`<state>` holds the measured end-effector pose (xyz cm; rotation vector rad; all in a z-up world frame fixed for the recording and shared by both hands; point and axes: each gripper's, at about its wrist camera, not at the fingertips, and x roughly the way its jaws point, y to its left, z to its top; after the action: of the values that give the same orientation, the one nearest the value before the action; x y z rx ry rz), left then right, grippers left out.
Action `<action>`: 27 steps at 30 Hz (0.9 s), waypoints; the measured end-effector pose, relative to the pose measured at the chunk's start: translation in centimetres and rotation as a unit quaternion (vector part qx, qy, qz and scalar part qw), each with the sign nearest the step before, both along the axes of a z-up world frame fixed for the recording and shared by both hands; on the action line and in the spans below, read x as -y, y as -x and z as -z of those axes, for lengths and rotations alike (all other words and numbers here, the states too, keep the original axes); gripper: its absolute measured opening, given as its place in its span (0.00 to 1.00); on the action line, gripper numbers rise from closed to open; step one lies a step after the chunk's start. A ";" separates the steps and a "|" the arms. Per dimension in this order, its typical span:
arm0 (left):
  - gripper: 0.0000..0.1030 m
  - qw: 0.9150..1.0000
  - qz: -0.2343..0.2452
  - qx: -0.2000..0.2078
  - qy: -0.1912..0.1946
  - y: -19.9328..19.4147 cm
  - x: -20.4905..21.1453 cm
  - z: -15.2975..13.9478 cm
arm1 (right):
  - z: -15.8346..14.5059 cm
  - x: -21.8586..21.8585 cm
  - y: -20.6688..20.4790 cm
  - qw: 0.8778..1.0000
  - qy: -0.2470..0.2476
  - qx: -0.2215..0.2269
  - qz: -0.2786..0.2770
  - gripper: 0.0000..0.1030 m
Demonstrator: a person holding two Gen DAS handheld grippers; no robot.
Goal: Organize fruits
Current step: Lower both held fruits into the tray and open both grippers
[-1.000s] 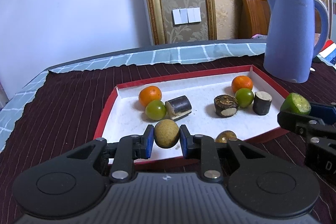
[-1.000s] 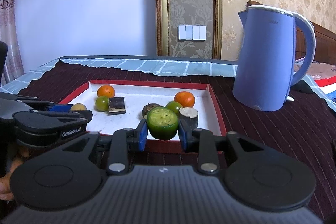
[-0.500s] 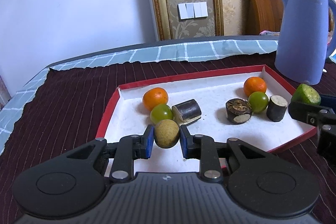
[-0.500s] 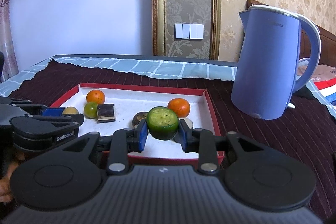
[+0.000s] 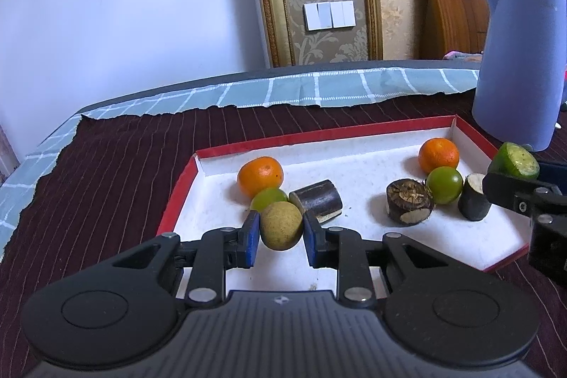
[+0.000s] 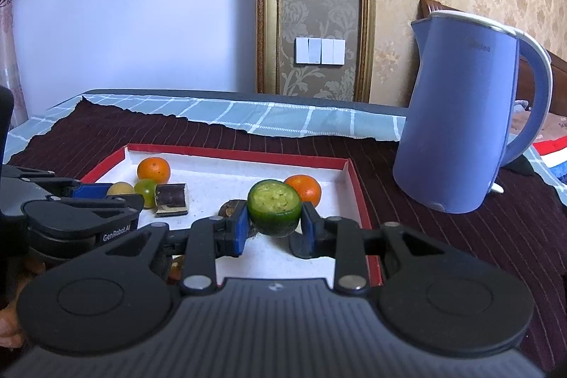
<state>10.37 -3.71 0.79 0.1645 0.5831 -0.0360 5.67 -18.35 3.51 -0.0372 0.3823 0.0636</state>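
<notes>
The left tongs (image 5: 280, 232) are closed on a round yellow-brown fruit (image 5: 280, 225), held above the near left part of the red-rimmed tray (image 5: 269, 144); the right tongs (image 6: 273, 220) grip a cut green fruit (image 6: 274, 205) (its pale cut face looks at the camera) over the tray's near right part. In the tray lie two oranges (image 5: 260, 176), green fruits (image 5: 444, 185) and dark cut pieces (image 5: 317, 200); a blue kettle (image 6: 464, 116) stands on the dark striped cloth (image 5: 106, 172) just beside the tray.
</notes>
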 end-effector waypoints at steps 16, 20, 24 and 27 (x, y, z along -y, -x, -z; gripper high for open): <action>0.25 1.000 0.003 0.001 -0.007 -1.8 0.6 0.2 | -0.3 -0.1 -2.7 1.000 -0.004 -0.008 0.009 0.28; 0.25 1.000 0.001 -0.001 -0.008 -2.2 0.5 0.4 | -0.1 -0.2 -3.0 1.000 -0.003 -0.011 0.008 0.28; 0.25 1.000 -0.001 -0.003 -0.011 -2.6 0.6 0.5 | 0.2 -0.3 -3.6 1.000 -0.004 -0.017 0.008 0.28; 0.25 1.000 -0.001 -0.001 -0.013 -2.9 0.6 0.4 | 0.2 -0.3 -4.1 1.000 -0.003 -0.020 0.008 0.28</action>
<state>13.24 -4.30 0.36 0.1886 0.5867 -0.0268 9.73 -18.04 3.26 -0.0260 0.4217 0.0495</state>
